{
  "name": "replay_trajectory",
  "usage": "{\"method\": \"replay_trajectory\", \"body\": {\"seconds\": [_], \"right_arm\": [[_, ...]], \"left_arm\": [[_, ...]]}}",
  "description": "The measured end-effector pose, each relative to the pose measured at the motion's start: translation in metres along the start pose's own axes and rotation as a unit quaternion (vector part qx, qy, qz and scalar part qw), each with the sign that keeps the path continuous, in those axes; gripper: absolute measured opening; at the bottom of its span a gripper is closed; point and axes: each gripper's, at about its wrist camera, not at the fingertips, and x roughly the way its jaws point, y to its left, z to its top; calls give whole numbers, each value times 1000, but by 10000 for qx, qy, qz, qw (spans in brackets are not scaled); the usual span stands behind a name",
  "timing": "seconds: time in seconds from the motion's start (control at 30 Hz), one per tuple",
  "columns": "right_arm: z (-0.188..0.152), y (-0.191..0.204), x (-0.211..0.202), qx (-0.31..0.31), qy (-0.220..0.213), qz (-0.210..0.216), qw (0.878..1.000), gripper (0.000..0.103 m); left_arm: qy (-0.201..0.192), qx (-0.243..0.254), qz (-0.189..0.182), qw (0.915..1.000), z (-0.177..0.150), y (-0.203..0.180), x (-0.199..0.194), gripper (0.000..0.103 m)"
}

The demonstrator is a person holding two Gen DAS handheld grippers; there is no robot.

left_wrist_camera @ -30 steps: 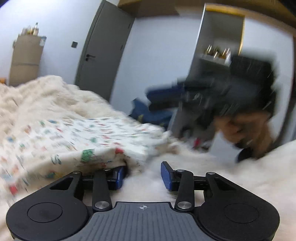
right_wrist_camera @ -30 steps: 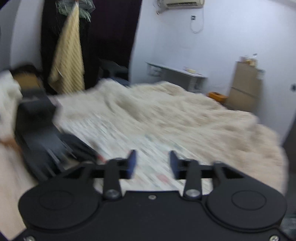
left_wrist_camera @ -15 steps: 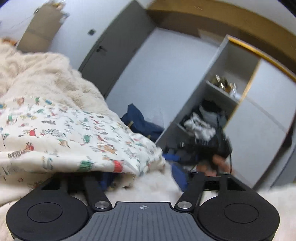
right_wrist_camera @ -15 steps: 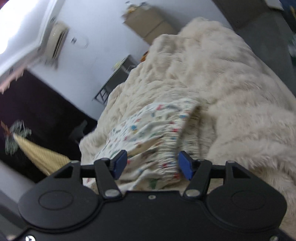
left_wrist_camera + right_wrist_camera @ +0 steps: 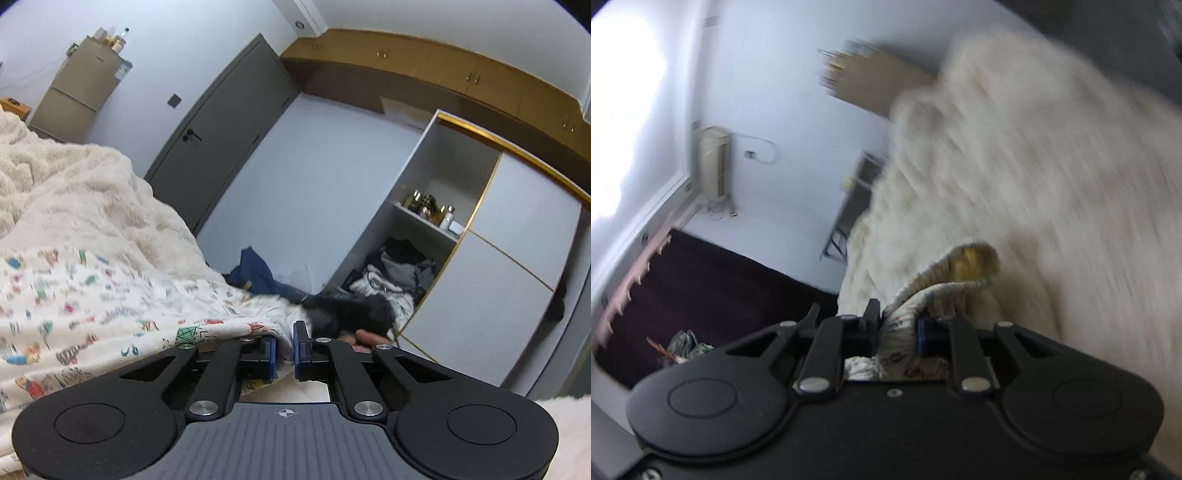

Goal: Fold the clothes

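A white garment (image 5: 92, 314) with small coloured prints lies on a fluffy cream blanket (image 5: 74, 192). My left gripper (image 5: 284, 349) is shut on its near hem, and a fold of cloth shows between the blue pads. Just beyond it, a blurred dark shape with a person's hand (image 5: 364, 336) is the other gripper. In the right wrist view, which is rolled and blurred, my right gripper (image 5: 897, 328) has its jaws closing on the garment's gathered edge (image 5: 945, 284). The cloth is bunched and pinched between the pads and lifted off the blanket (image 5: 1034, 166).
A grey door (image 5: 221, 122) and an open wardrobe (image 5: 461, 192) holding piled clothes (image 5: 391, 273) stand beyond the bed. Blue cloth (image 5: 255, 269) lies on the floor by the bed's edge. A dark curtain (image 5: 701, 288), an air conditioner (image 5: 716, 160) and a desk (image 5: 857, 199) are on the other side.
The left jaws closed on the garment's hem and lifted a little. The right gripper swung across, rolled over, and closed on the gathered edge that lay between its open jaws.
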Motion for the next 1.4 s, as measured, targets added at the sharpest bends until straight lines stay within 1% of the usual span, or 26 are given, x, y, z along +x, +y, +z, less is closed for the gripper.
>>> {"method": "replay_trajectory", "body": {"seconds": [0.1, 0.13, 0.17, 0.2, 0.23, 0.27, 0.37, 0.43, 0.5, 0.63, 0.7, 0.77, 0.8, 0.83, 0.87, 0.9, 0.93, 0.97, 1.0, 1.07, 1.23, 1.27, 1.3, 1.33, 1.37, 1.4], "right_arm": [[7, 25, -19, -664, -210, -172, 9974, 18], [4, 31, -28, -1059, -157, -518, 9929, 18], [-5, 31, -39, -1414, -64, -1006, 9848, 19], [-10, 31, -42, -1584, -21, -1316, 9786, 21], [-14, 30, -44, -1736, 17, -1607, 9716, 21], [-22, 27, -52, -1955, -82, -2224, 9551, 22], [-29, 39, -54, -2356, -140, -2730, 9326, 23], [-36, 54, -48, -2567, -32, -2523, 9330, 33], [-59, 93, -25, -3134, 280, -1958, 9288, 56], [-97, 145, 17, -3833, 760, -1148, 9133, 57], [-113, 165, 36, -3986, 1065, -758, 9078, 57], [-141, 182, 57, -4116, 1449, -286, 8993, 57], [-149, 185, 63, -4146, 1556, -195, 8964, 57], [-169, 191, 74, -4281, 1799, -43, 8857, 57], [-183, 195, 78, -4384, 1908, 22, 8783, 56], [-195, 198, 82, -4508, 2049, 51, 8688, 51], [-202, 200, 82, -4582, 2123, 85, 8631, 47], [-209, 203, 81, -4651, 2190, 120, 8577, 36], [-216, 205, 81, -4719, 2256, 154, 8521, 29], [-226, 205, 79, -4895, 2381, 65, 8389, 16], [-225, 202, 57, -4944, 2551, 188, 8307, 13], [-221, 206, 53, -4969, 2485, 253, 8311, 16], [-217, 210, 48, -4994, 2411, 322, 8315, 22], [-214, 211, 43, -5021, 2360, 343, 8313, 29], [-212, 219, 40, -5133, 2242, 360, 8277, 43], [-213, 228, 40, -5312, 2167, 351, 8183, 47]], "left_arm": [[258, -194, 100, 9994, -15, -5, 3, 6], [416, -261, 163, 9987, -22, -8, 7, 7], [630, -270, 259, 9973, -31, -13, 12, 14], [839, -200, 350, 9957, -40, -19, 15, 26], [958, -95, 416, 9945, -46, -27, 15, 32], [987, 16, 454, 9941, -47, -35, 12, 41], [945, 396, 379, 9940, -44, -58, 2, 73], [876, 583, 380, 9937, -43, -65, -3, 76], [770, 389, 311, 9958, -43, -56, -7, 76], [60, -873, 292, 9957, -41, -8, -29, 76], [-510, -1809, 311, 9817, -45, 23, -48, 76], [-984, -2689, 276, 9577, -52, 52, -63, 76], [-1065, -2947, 210, 9494, -56, 60, -66, 73], [-1093, -3125, 138, 9435, -59, 67, -67, 73], [-1093, -3202, 104, 9410, -61, 70, -67, 60], [-1075, -3212, 96, 9408, -61, 71, -66, 41], [-1058, -3197, 86, 9415, -61, 71, -66, 31], [-1042, -3165, 74, 9428, -61, 70, -66, 11], [-1071, -3114, 80, 9442, -60, 69, -68, 0], [-1232, -2954, 133, 9473, -56, 63, -78, 0], [-1796, -2365, 387, 9541, -33, 44, -133, 0], [-1787, -2277, 500, 9559, -29, 44, -145, 8], [-1734, -2246, 559, 9573, -25, 45, -150, 35], [-1595, -2222, 574, 9602, -23, 49, -154, 52], [-1411, -2208, 574, 9634, -22, 56, -159, 71], [-1327, -2242, 611, 9635, -23, 62, -162, 71]]}}
